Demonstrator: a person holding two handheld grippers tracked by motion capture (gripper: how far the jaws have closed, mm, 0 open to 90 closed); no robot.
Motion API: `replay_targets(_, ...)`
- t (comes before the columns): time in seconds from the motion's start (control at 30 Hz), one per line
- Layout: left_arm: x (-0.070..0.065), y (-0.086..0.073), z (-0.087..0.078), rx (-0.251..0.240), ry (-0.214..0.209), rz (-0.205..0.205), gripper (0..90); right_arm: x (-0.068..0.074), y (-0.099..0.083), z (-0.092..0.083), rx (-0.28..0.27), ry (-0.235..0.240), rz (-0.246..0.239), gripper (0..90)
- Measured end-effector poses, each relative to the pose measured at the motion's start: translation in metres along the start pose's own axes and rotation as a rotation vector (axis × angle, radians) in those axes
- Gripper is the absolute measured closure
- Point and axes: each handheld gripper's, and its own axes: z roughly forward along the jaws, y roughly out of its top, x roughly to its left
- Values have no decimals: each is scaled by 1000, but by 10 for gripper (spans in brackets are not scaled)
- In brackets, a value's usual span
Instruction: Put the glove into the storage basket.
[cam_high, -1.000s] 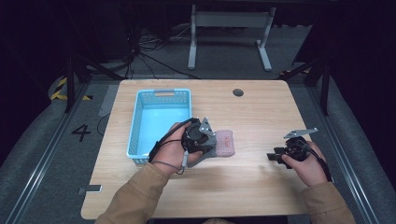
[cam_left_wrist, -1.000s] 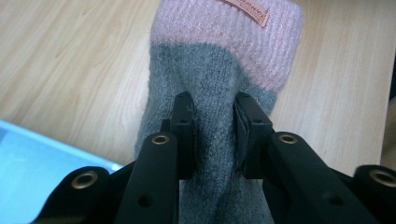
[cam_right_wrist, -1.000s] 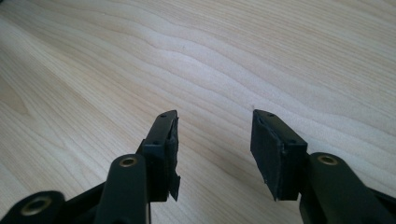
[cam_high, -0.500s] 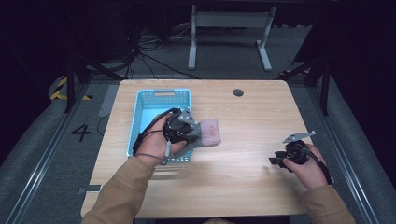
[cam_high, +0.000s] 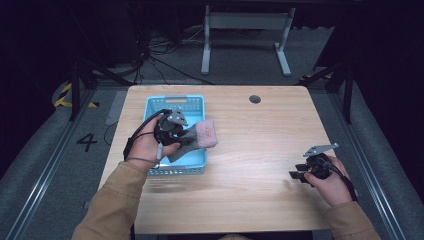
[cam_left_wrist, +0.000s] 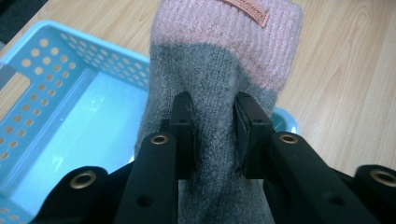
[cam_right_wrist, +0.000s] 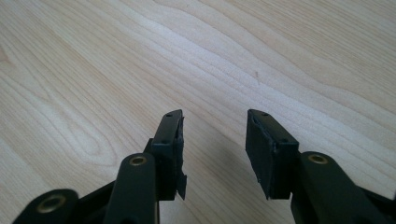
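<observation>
Leftward over the bench (cam_high: 260, 165) the left gripper (cam_left_wrist: 212, 135) is carrying the sock (cam_left_wrist: 219, 84), clenched on its grey part, now hanging above the blue basket's (cam_high: 155, 107) right rim. Right gripper (cam_right_wrist: 214, 140) is resting released, jaws apart.

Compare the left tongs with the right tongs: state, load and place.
The left tongs are shut on the grey and pink knitted sock; the right tongs are open and bare. The left tongs hang over the light blue perforated plastic basket; the right tongs sit low over bare light wooden table. Both have black jaws and are hand-held.
</observation>
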Motion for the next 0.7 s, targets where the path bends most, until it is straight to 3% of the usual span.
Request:
replay_targets(0.43,34,-21,1,13,28,-75,722,-1,-1,0,-12,-5,-4,547)
replay_targets(0.7,47,-32,15,38,30,-35,719,1,0,1,-20,-2,-7,540)
